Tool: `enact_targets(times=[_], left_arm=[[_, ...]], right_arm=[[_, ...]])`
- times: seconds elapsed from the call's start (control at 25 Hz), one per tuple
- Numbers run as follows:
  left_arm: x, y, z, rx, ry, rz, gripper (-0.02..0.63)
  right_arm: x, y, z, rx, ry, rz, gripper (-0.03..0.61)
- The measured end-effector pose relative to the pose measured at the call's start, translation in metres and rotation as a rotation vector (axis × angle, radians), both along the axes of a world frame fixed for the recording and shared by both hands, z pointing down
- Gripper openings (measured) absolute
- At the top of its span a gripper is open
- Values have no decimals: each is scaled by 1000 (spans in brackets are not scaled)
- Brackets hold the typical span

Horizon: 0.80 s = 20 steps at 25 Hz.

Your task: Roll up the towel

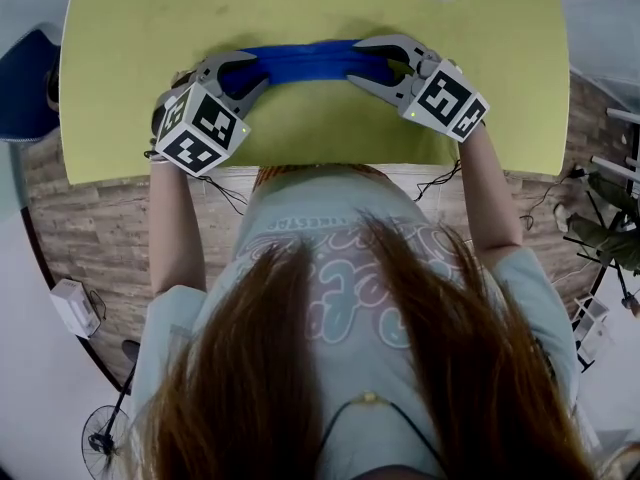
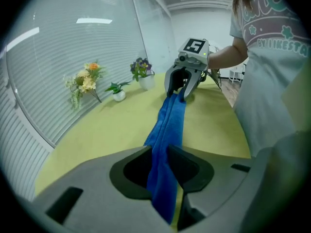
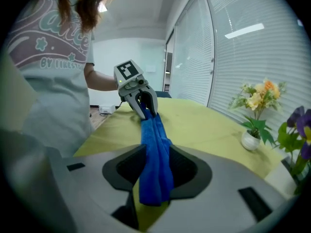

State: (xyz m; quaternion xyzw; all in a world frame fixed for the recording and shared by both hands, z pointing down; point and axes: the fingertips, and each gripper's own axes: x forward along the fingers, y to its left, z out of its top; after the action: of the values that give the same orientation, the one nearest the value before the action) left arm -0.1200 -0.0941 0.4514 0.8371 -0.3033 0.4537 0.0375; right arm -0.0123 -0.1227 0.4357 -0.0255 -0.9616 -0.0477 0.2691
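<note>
Bright, even, diffuse light; strip-light glare on blinds (image 2: 58, 72); faint soft shadows on bench (image 1: 300, 8); heavy fisheye bending, black vignetted corners; nearest foreground blurred.

A yellow-green table (image 1: 300, 138) stands on a wood-plank floor (image 1: 90, 228) beside glass walls (image 2: 73, 47) with blinds.

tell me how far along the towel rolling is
Done: the blue towel lies as a long, narrow roll across the yellow-green table. In hand: its ends sit between the jaws of the left gripper and the right gripper, which stand apart and seem not to pinch it. Left: probably only drawing both grippers away; how tight the roll is, I cannot tell.
</note>
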Motion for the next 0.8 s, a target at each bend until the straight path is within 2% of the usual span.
enact_targets(times=[0.16, 0.24, 0.36, 0.48, 0.64, 0.8], left_arm=[[-1, 1, 0, -7, 4, 3, 106], [-2, 1, 0, -9, 10, 5, 106], [-2, 0, 0, -14, 13, 5, 106], [-2, 0, 1, -13, 19, 12, 106], [-3, -1, -2, -7, 33, 24, 106], [-4, 1, -3, 16, 4, 27, 107]], right_arm=[[5, 9, -26, 101, -94, -62, 158], [1, 21, -36, 160, -106, -120, 158], [-10, 42, -28, 187, -77, -196, 157], [-13, 40, -5, 220, 1, -200, 158], [-14, 30, 7, 178, 40, -163, 157], [-15, 28, 13, 125, 73, -142, 156]])
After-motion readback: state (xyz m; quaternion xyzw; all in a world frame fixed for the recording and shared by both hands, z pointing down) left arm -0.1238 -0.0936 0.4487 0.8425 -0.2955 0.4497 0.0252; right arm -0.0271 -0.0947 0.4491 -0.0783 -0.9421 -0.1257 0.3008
